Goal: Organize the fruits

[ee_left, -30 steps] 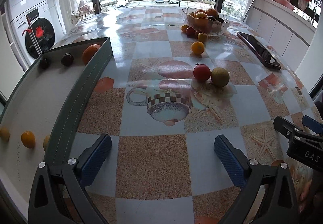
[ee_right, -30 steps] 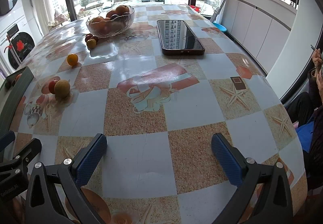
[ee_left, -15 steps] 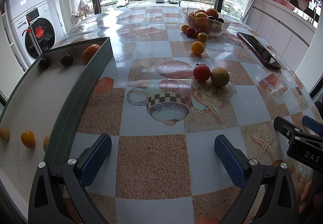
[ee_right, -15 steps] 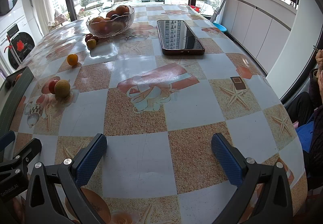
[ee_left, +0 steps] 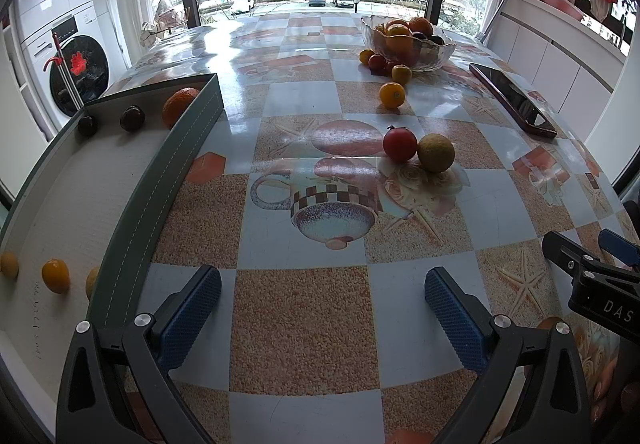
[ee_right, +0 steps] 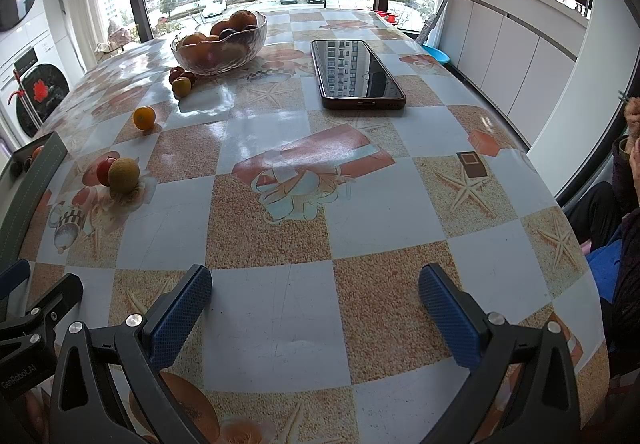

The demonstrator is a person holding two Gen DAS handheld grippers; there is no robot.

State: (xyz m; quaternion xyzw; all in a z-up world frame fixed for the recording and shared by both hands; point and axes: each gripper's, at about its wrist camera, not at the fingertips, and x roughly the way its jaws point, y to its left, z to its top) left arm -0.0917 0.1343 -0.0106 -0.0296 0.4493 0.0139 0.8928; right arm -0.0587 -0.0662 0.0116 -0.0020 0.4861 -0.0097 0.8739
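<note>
Blue-padded fingers [ee_left: 192, 308] of the left gripper [ee_left: 322, 308] stood wide apart with nothing between them, low over the near edge of the table [ee_left: 304, 324] as I ran the rig remotely. The right gripper [ee_right: 316, 308] hung beside it, its jaws equally spread and empty.

Loose fruit lay ahead of both. A red fruit [ee_left: 399, 144] and a yellow-green fruit [ee_left: 436, 152] sat touching near the table's middle, straight ahead and slightly right of my left fingers; from the right wrist view the same pair lay far off toward the left edge. Both were round, so no long axis governed the approach. I judged the left gripper the nearer one, with a clear run forward across the cloth.

Farther back, a small orange [ee_left: 392, 95] sat alone, and several more fruits clustered against the glass bowl [ee_left: 408, 44] near the far edge. A phone [ee_right: 356, 72] lay flat toward the far right side.

The tray [ee_left: 168, 172] ran along the left edge, just beside my left fingers. It already held two dark fruits and an orange at its far end and small yellow fruits at its near end. I judged the sorting partly done, the touching pair the likely next pick.
</note>
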